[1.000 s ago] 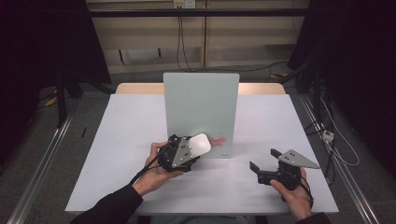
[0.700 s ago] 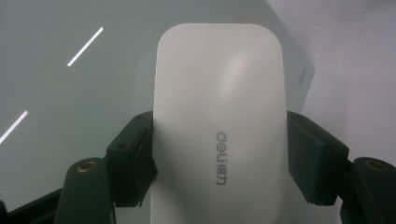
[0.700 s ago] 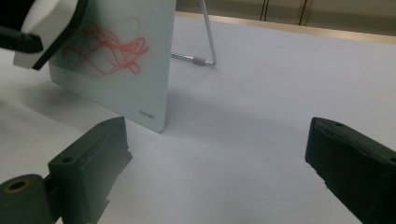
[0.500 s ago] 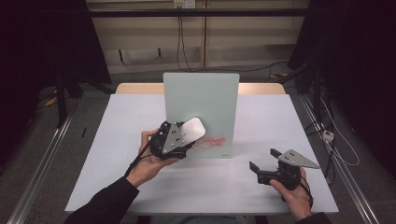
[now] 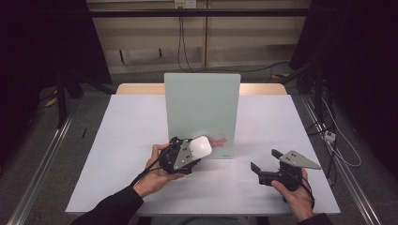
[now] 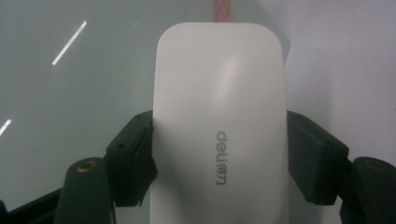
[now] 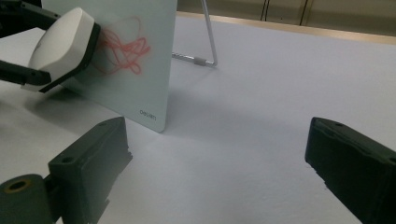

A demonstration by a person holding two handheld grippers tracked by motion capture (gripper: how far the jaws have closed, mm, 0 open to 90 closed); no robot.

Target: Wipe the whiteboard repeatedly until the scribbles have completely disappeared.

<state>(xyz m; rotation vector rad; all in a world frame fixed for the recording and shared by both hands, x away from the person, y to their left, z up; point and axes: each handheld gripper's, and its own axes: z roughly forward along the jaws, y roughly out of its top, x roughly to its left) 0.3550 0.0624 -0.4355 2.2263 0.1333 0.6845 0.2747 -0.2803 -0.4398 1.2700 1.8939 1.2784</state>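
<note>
Two claws work over the white bench (image 5: pixel 122 154). At seven o'clock the left claw (image 5: pixel 199 149) is clamped on a white eraser (image 6: pixel 219 121), whose dark felt face presses the upright whiteboard (image 5: pixel 202 108) beside red scribble (image 7: pixel 123 51). At five o'clock the right claw (image 5: pixel 265 160) rests on the bench, spread wide with nothing between its pads.

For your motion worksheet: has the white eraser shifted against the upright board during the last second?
Yes. The eraser swung up the board, then came back down near the red scribble.
</note>
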